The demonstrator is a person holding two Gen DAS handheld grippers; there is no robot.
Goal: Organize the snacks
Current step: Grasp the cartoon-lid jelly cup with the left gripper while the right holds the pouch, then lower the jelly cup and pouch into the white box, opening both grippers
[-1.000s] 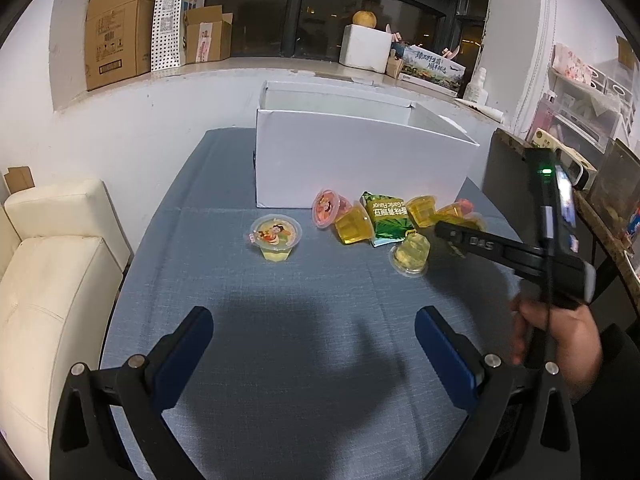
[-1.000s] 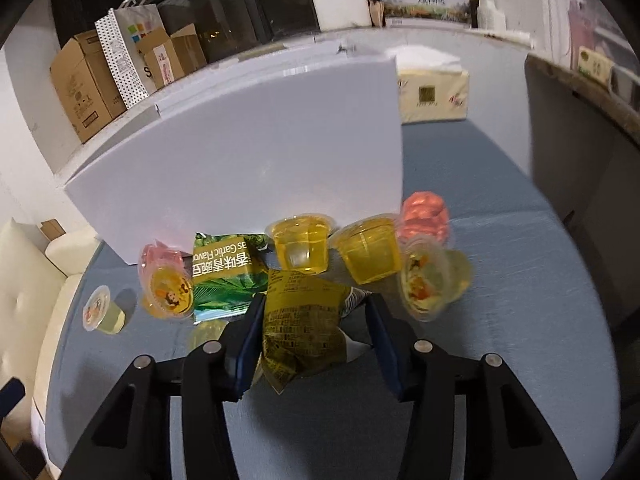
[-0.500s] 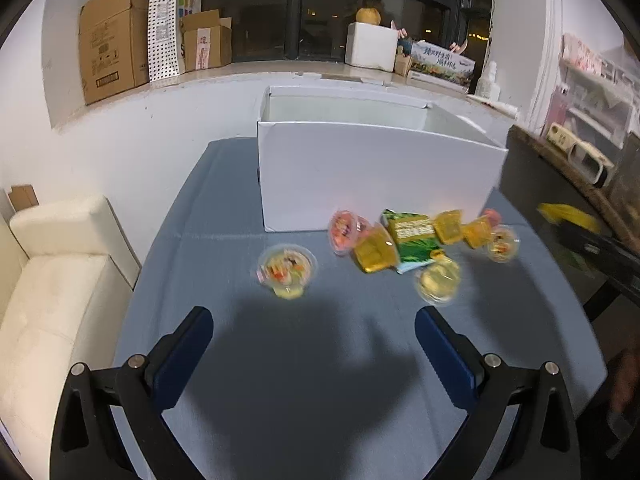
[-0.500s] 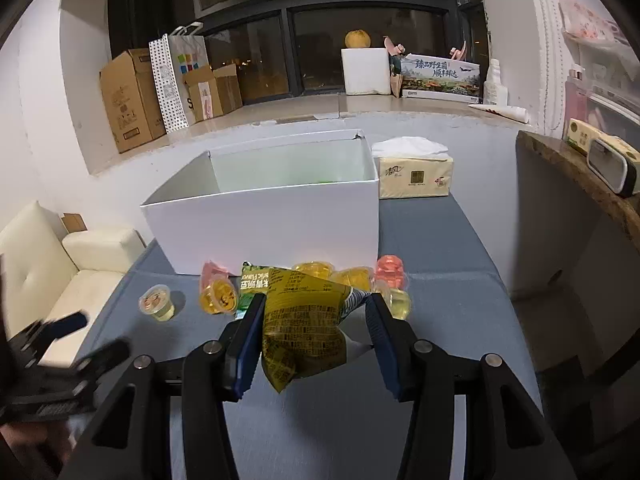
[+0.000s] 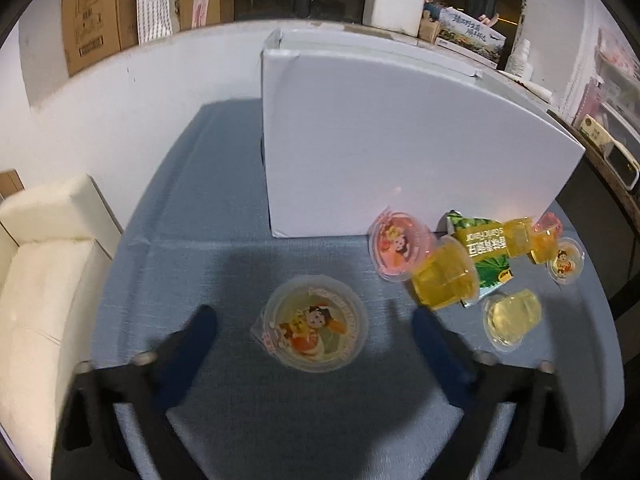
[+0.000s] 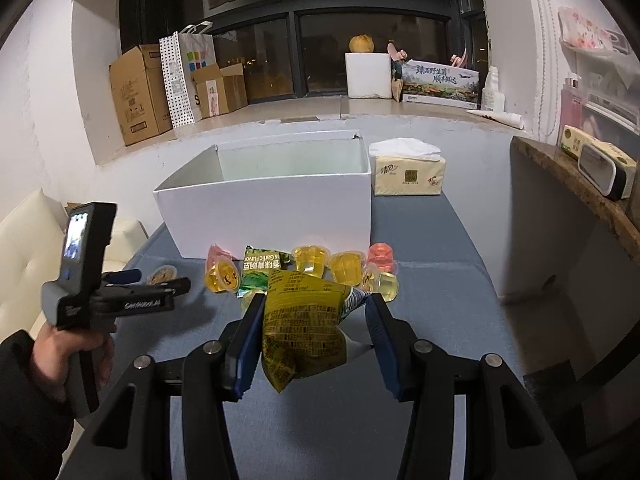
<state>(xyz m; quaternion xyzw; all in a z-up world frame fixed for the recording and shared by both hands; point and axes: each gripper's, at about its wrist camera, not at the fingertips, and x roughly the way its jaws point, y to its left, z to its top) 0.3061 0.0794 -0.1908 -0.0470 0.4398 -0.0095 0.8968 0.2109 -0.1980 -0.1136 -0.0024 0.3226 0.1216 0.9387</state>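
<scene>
My left gripper (image 5: 314, 316) is open, its fingers on either side of a clear jelly cup with a cartoon lid (image 5: 315, 323) on the blue tablecloth. My right gripper (image 6: 316, 304) is shut on a yellow snack packet (image 6: 306, 326) and holds it above the table, in front of the open white box (image 6: 272, 208). Several jelly cups and a green snack packet (image 5: 482, 250) lie in a row against the box front (image 5: 400, 152). The left gripper also shows in the right wrist view (image 6: 160, 282), low over the table at the left.
A tissue pack (image 6: 408, 174) stands right of the box. A cream sofa (image 5: 44, 280) borders the table's left side. A dark counter (image 6: 568, 184) with small items runs along the right. Cardboard boxes (image 6: 138, 92) sit on the window ledge behind.
My left gripper has moved forward and down onto the cartoon-lid jelly cup. My right gripper has lifted and drawn back with the yellow packet.
</scene>
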